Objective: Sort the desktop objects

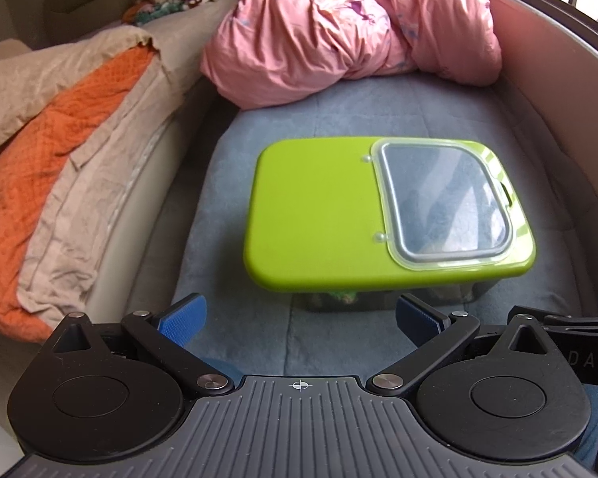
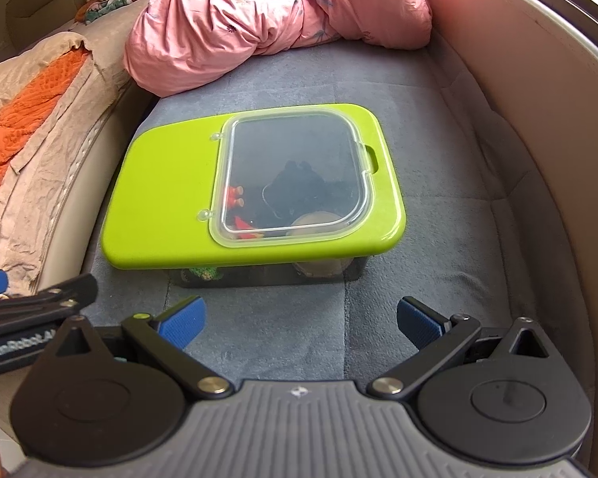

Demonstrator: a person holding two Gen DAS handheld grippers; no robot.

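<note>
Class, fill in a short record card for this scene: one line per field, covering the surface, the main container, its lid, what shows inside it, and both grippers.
Surface: grey-blue blanket
Container: storage box with dark see-through walls, standing on the blanket
Lid: green lid, closed
Window: clear hatch set in the lid, shut
Contents seen through hatch: red toy pieces, a dark item, a tan round object; details unclear
Behind box: pink quilt
Left gripper: open, empty
Right gripper: open, empty

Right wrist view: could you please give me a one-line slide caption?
Open right gripper facing a lime-lidded storage box with its clear hatch closed, on a grey blanket.
</note>
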